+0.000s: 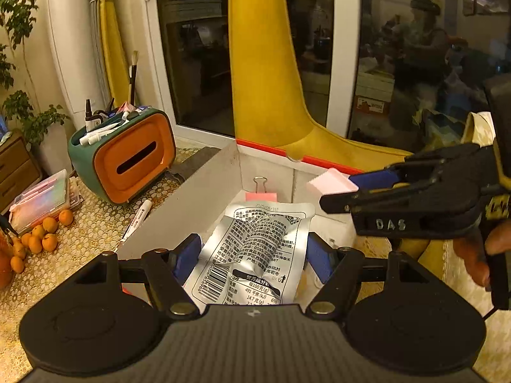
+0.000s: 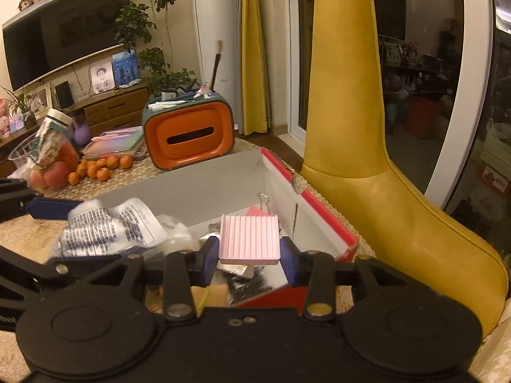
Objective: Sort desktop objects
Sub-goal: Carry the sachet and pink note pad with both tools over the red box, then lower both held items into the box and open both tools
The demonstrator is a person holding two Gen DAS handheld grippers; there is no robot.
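My left gripper [image 1: 252, 255] is shut on a crumpled silver snack pouch [image 1: 255, 249] and holds it over the open red-and-white box [image 1: 210, 188]. The pouch also shows in the right wrist view [image 2: 108, 226], at the left. My right gripper [image 2: 249, 252] is shut on a pink ribbed block [image 2: 249, 239] and holds it above the box [image 2: 319, 220]. In the left wrist view the right gripper [image 1: 351, 188] comes in from the right with the pink block [image 1: 330, 185] at its tip. A pink binder clip [image 1: 260, 193] lies inside the box at its far wall.
An orange-and-green tissue box organizer [image 1: 127, 156] with pens stands left of the box. A white marker [image 1: 135, 220], a pencil case [image 1: 41, 198] and several small oranges [image 1: 41, 236] lie on the table. A yellow chair [image 2: 367, 159] stands behind the box.
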